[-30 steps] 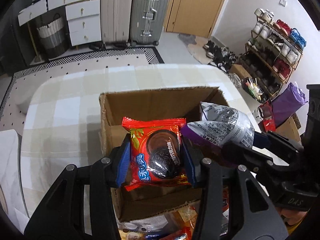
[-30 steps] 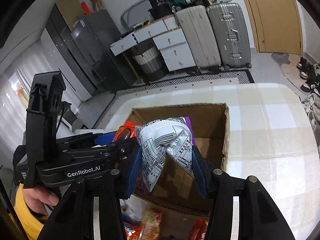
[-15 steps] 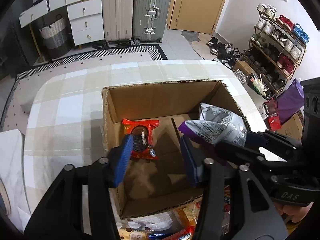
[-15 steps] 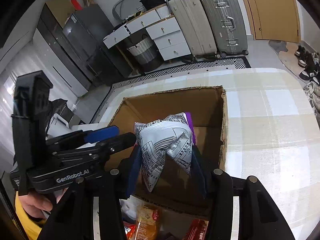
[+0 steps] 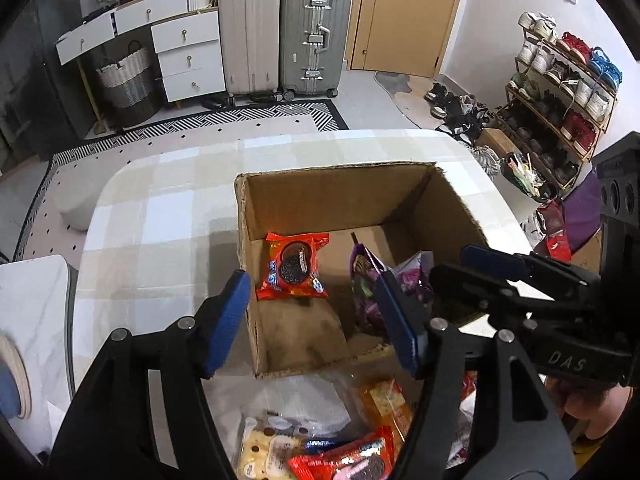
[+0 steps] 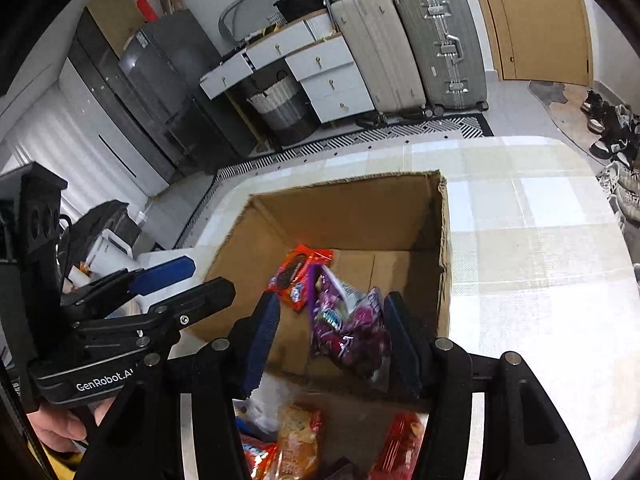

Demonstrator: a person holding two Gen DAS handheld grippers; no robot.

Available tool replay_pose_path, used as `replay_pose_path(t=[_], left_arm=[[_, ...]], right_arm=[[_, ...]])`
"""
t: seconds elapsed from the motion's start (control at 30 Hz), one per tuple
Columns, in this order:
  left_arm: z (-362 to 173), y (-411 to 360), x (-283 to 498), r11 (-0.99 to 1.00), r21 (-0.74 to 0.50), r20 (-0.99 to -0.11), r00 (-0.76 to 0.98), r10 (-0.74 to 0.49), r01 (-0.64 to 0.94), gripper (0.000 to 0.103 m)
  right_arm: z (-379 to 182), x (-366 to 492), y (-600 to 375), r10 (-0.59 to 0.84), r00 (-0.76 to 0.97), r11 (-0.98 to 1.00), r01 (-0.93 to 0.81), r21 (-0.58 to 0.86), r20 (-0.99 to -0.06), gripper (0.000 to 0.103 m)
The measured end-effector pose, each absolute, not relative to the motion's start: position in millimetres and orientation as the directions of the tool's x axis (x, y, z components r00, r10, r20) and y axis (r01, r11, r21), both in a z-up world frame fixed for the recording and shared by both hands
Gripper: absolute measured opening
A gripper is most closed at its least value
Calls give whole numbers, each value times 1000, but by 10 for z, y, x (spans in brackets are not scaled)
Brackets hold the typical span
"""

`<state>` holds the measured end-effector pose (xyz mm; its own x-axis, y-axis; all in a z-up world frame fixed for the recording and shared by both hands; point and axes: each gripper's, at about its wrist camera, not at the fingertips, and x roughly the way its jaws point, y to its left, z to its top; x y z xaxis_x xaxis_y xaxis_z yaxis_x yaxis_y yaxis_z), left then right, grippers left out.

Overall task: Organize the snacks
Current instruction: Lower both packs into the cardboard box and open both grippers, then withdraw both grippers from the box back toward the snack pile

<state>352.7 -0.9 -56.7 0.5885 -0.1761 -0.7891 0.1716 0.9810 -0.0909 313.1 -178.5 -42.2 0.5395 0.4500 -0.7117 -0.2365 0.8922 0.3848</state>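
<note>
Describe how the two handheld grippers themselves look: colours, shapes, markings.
Both are black plastic frames with silver screw heads and flat blue finger pads. The left gripper reads "GenRobot.AI" in white on its side; the right gripper reads "DAS". Bare hands hold them; a yellow garment shows by the left one.

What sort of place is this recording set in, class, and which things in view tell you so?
Most likely a lived-in home, near the entrance: a shoe rack full of shoes, two suitcases against the wall by a wooden door, and a table with a checked cloth.
</note>
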Motion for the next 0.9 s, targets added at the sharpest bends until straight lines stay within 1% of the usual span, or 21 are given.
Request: replay_pose_path(t=[0.17, 0.27, 0.3, 0.33, 0.5, 0.6, 0.63, 0.67, 0.8, 0.87, 0.9], left_arm=[[-357, 25, 3264, 982, -86, -766, 619, -174, 170, 73], [-211, 24, 3052, 980, -87, -750, 636, -182, 178, 75], [-174, 22, 2997, 981, -82, -747, 640, -178, 177, 78], [-122, 34, 2933, 983, -75, -742, 649, -169, 170, 80], [108, 39, 2539, 987, -42, -716, 685, -136, 152, 81], [277, 61, 2228, 987, -40, -692, 708, -139, 155, 81], [320, 67, 2141, 988, -38, -685, 715, -137, 153, 82], [364, 74, 2038, 988, -35, -677, 724, -135, 151, 83], [573, 121, 1600, 988, -28, -637, 759, -134, 151, 84], [640, 122, 1411, 989, -17, -621, 774, -127, 148, 84], [686, 131, 1292, 989, -10, -604, 787, -122, 145, 84]], right_arm=[[-142, 2893, -1813, 453, 582, 890, -256, 376, -675, 55], [55, 2729, -1814, 450, 615, 892, -274, 360, -647, 55], [139, 2648, -1814, 448, 630, 893, -283, 350, -634, 55], [202, 2592, -1812, 447, 640, 894, -289, 344, -624, 55], [491, 2228, -1786, 431, 699, 902, -326, 283, -570, 56], [611, 2022, -1785, 441, 712, 897, -339, 282, -546, 56], [663, 1923, -1779, 444, 720, 896, -346, 279, -534, 60], [718, 1804, -1766, 444, 729, 896, -355, 268, -521, 67], [923, 1416, -1697, 443, 772, 896, -395, 203, -455, 75], [1007, 1194, -1652, 444, 792, 895, -415, 164, -419, 85], [1050, 1064, -1635, 443, 806, 895, -422, 145, -392, 86]])
